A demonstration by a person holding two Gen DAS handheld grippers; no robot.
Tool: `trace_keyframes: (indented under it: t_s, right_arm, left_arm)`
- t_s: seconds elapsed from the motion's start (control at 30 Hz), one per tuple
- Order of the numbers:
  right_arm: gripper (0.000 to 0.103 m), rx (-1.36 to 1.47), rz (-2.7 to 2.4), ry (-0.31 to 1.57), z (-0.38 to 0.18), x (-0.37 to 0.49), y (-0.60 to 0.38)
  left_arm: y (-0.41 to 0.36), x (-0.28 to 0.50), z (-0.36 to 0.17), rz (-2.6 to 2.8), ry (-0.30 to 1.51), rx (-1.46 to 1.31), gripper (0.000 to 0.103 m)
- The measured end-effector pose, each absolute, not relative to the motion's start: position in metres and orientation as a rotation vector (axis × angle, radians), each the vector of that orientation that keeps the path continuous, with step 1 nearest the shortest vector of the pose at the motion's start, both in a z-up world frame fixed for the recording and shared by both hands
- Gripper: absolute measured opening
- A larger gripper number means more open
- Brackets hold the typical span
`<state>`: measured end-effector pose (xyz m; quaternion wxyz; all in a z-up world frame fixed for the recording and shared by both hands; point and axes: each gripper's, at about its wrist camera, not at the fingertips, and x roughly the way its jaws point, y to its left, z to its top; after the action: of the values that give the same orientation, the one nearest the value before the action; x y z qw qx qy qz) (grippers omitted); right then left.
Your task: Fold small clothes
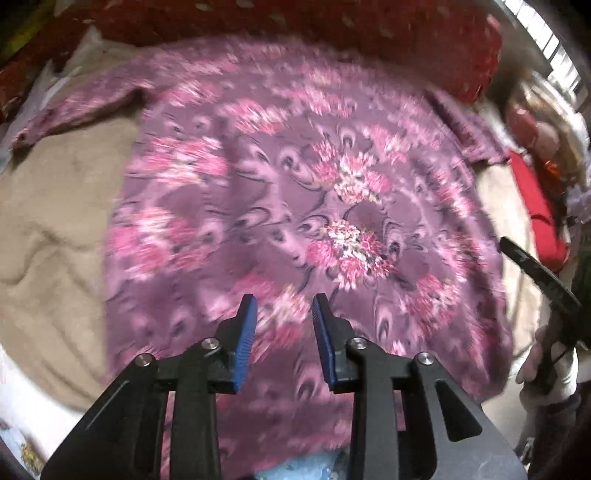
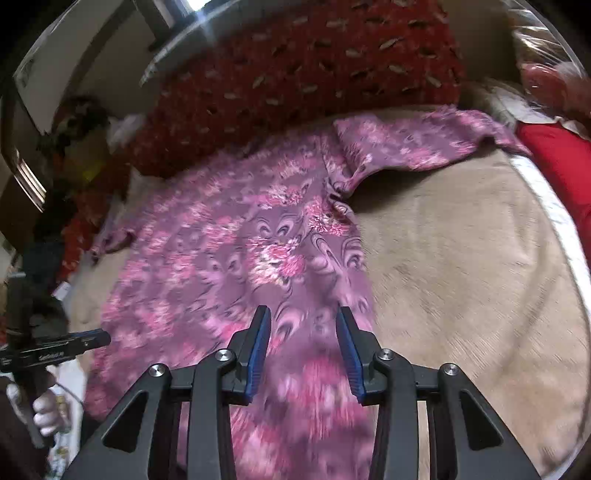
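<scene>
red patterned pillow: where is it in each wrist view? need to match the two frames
Left wrist view: the red patterned pillow runs along the top edge, behind the purple floral garment.
Right wrist view: the pillow fills the upper middle, again just beyond the garment.
Shared landmark: the beige blanket under the garment, at left in the left wrist view and at right in the right wrist view.

left claw [image 1: 284, 308] agape, right claw [image 2: 304, 319] too — empty
</scene>
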<state>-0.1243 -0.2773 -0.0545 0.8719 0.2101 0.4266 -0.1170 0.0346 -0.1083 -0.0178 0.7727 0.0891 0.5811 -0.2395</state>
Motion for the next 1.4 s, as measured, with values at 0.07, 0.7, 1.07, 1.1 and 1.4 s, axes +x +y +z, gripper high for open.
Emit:
trace_keyframes:
  t_s: [0.07, 0.7, 1.07, 1.1, 1.4]
  right_arm:
    - [0.036, 0.422, -0.253, 1.007, -0.085, -0.109, -0.28]
    - [0.054, 1.25, -0.661, 0.38, -0.094, -0.114, -0.608]
    - [0.0, 1.086, -0.812, 0.28, -0.066, -0.121, -0.642]
    - [0.0, 1.055, -0.85, 0.27, -0.06, -0.128, -0.645]
    - [0.034, 1.265, -0.698, 0.338, -0.085, -0.125, -0.655]
  left_arm:
    - [-0.122, 0.041, -0.032, -0.509, 1.303, 0.211, 0.028]
    - [-0.228, 0.115, 0.002, -0.753, 1.202, 0.156, 0.041]
    - [-0.241, 0.178, 0.0, -0.636, 1.099, 0.097, 0.046]
    - [-0.235, 0.186, -0.003, -0.613, 1.107, 0.065, 0.046]
    - [-0.211, 0.201, -0.025, -0.593, 1.156, -0.118, 0.046]
